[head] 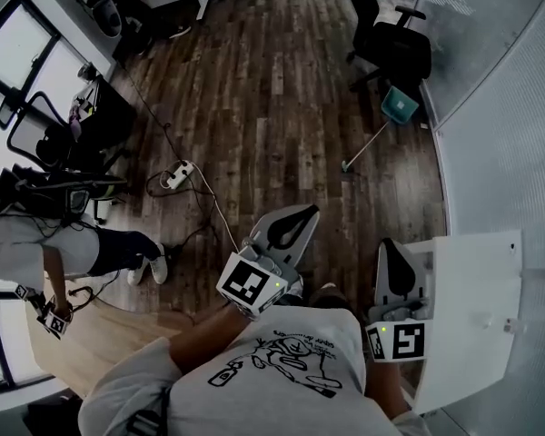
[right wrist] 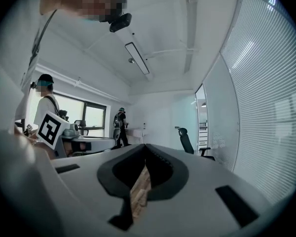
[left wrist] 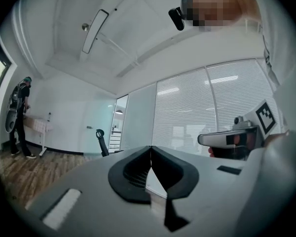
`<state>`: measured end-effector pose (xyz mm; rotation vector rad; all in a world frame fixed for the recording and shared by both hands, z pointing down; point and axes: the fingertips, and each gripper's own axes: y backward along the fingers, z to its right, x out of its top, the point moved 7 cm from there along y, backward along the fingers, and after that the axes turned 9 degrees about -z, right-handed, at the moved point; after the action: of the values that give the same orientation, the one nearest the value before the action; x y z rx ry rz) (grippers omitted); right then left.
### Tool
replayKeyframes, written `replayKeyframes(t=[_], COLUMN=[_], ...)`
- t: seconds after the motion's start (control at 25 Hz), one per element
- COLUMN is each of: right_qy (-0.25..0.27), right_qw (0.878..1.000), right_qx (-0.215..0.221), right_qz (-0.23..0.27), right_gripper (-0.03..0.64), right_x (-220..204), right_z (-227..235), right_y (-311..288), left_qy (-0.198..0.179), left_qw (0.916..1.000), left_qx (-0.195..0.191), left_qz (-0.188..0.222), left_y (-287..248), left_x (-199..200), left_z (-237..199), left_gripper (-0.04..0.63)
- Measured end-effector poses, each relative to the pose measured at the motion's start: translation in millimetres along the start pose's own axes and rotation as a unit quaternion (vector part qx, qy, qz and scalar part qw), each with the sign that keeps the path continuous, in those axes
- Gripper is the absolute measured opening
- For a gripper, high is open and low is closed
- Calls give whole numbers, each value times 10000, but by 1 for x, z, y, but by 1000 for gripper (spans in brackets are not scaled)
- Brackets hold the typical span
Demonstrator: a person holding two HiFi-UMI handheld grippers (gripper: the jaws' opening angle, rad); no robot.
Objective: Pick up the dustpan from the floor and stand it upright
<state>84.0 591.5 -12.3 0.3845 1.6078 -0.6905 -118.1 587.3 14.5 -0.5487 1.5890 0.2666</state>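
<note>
The teal dustpan (head: 400, 105) lies on the wooden floor far ahead, beside the glass wall, and its long thin handle (head: 365, 143) runs down-left from it. Both grippers are held level near my chest, well short of it. My left gripper (head: 297, 216) is shut, its black tips meeting with nothing between them (left wrist: 149, 149). My right gripper (head: 396, 249) is also shut and empty, its tips touching (right wrist: 145, 147). Neither gripper view shows the dustpan.
A black office chair (head: 391, 39) stands just behind the dustpan. A white power strip (head: 175, 176) with trailing cables lies on the floor at left. A white cabinet top (head: 477, 307) is close on my right. Another person (head: 36, 243) stands at the left edge.
</note>
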Motion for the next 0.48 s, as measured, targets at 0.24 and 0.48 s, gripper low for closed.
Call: replayKeyframes(t=[0.24, 0.48], right_qy=[-73, -26], right_qw=[9999, 10000], right_qx=[-70, -44], right_qz=[-105, -32], right_gripper=[5, 5], right_x=[-5, 1], right_z=[5, 18], right_y=[-11, -31], left_qy=[15, -43], left_qw=[10000, 9999], left_qx=[-67, -126], left_qz=[54, 5], left_y=[-9, -31], left_x=[-1, 2], left_z=[-9, -19], left_gripper=[2, 2])
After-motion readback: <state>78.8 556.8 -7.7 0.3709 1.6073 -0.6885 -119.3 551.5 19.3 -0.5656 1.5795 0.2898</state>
